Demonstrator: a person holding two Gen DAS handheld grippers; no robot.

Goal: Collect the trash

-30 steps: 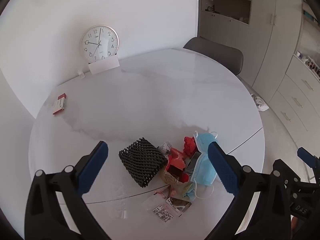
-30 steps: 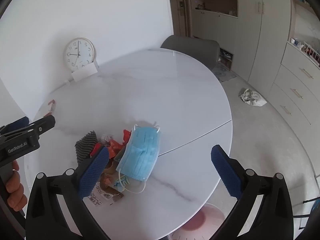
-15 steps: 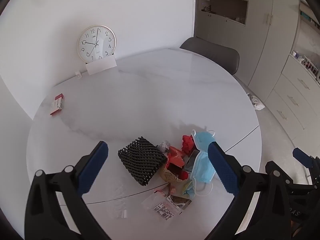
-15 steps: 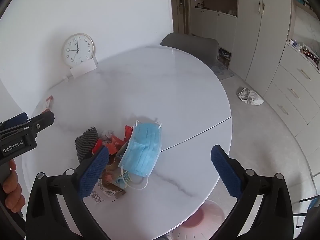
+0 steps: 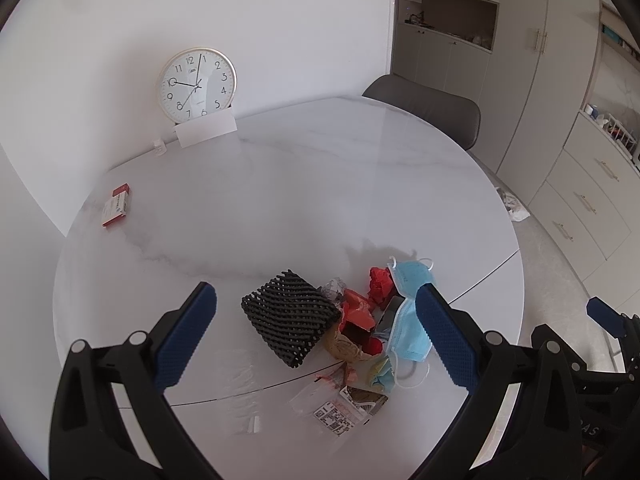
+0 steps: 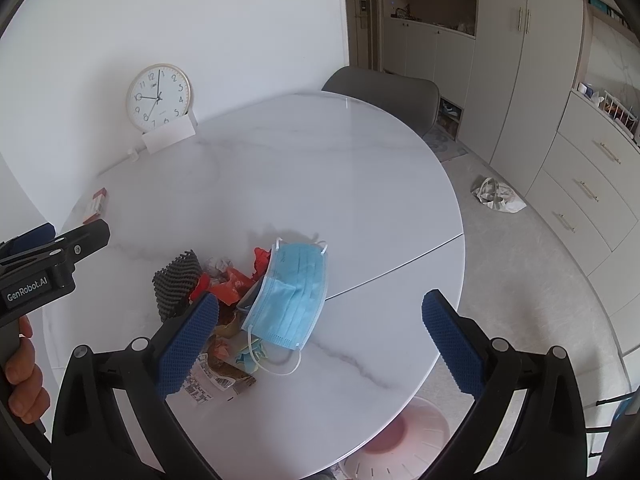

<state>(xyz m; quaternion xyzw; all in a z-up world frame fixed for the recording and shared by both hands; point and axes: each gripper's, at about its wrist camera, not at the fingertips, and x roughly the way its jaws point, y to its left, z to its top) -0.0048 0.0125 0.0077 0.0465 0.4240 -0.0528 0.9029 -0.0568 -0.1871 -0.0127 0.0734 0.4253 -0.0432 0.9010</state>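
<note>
A pile of trash lies on the near part of the round white marble table. It holds a black foam mesh, red wrappers, a blue face mask and a clear labelled wrapper. My left gripper hovers open above the pile, with the mesh and wrappers between its blue pads. My right gripper is open too, above the face mask and the table's near right part. Neither holds anything. A hand holds the left gripper's handle at the left edge of the right wrist view.
A round clock and a white card stand at the table's far edge by the wall. A small red and white box lies far left. A grey chair stands behind the table. A pink and white bin sits under the near edge. A white bag lies on the floor by the cabinets.
Both views drift only slightly. The grippers stay open above the pile and no piece of trash has moved.
</note>
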